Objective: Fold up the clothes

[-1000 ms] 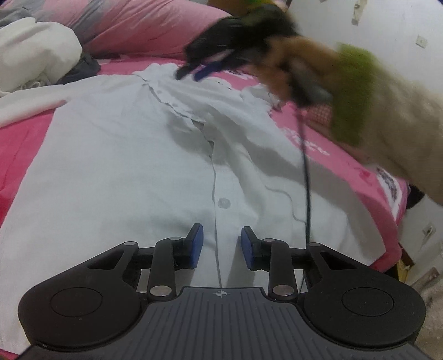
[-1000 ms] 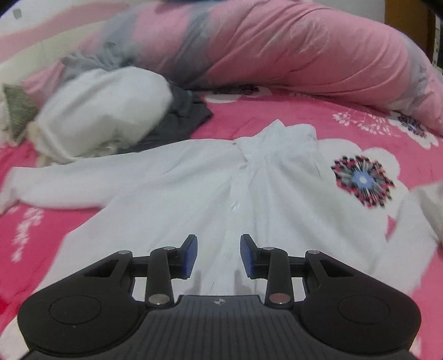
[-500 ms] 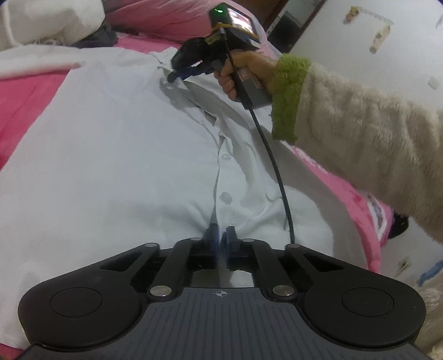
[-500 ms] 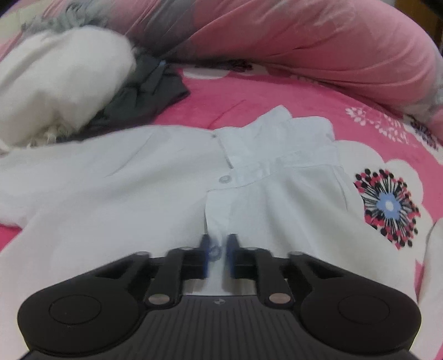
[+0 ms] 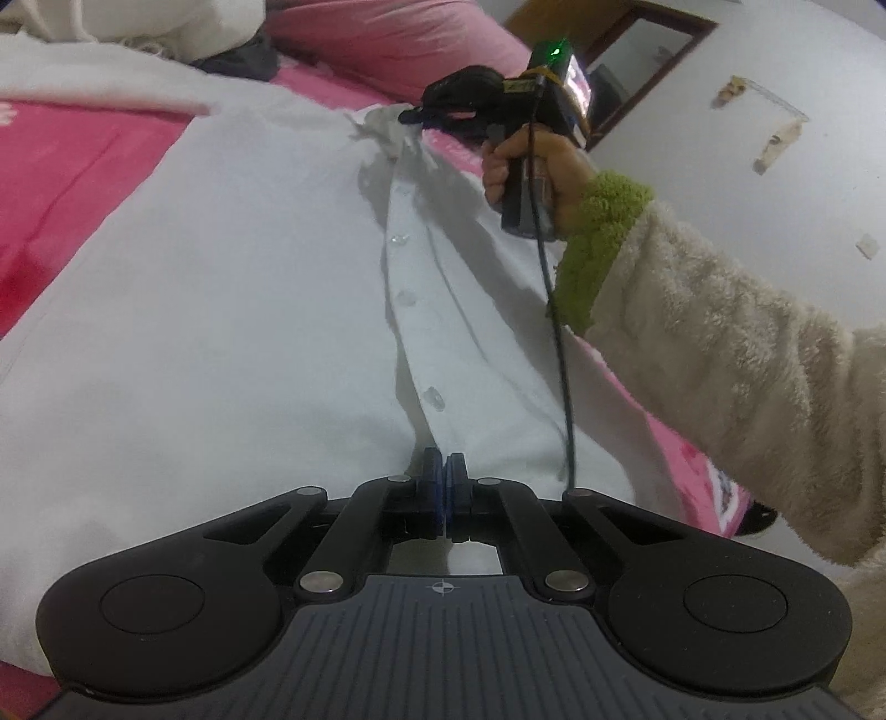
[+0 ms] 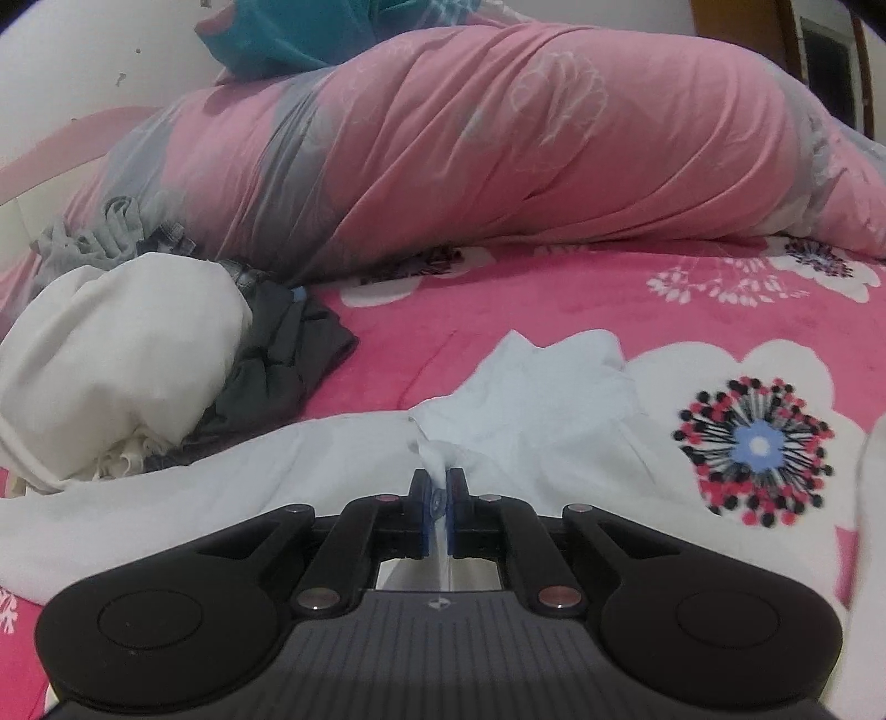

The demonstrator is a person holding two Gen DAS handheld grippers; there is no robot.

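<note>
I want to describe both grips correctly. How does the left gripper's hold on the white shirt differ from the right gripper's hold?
The left gripper pinches the white shirt low on the button placket, near the hem; the right gripper pinches it up by the collar. Cloth shows plainly between the right one's fingers; at the left one's, the fingers almost meet. Both are shut on the same placket line.

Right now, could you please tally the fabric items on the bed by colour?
White: 2, the shirt pinched by both grippers and the bundle.
Grey or dark: 2, the grey garment and the dark garment.
Pink: 1, the duvet.
Teal: 1, the cloth.
Total: 6.
</note>
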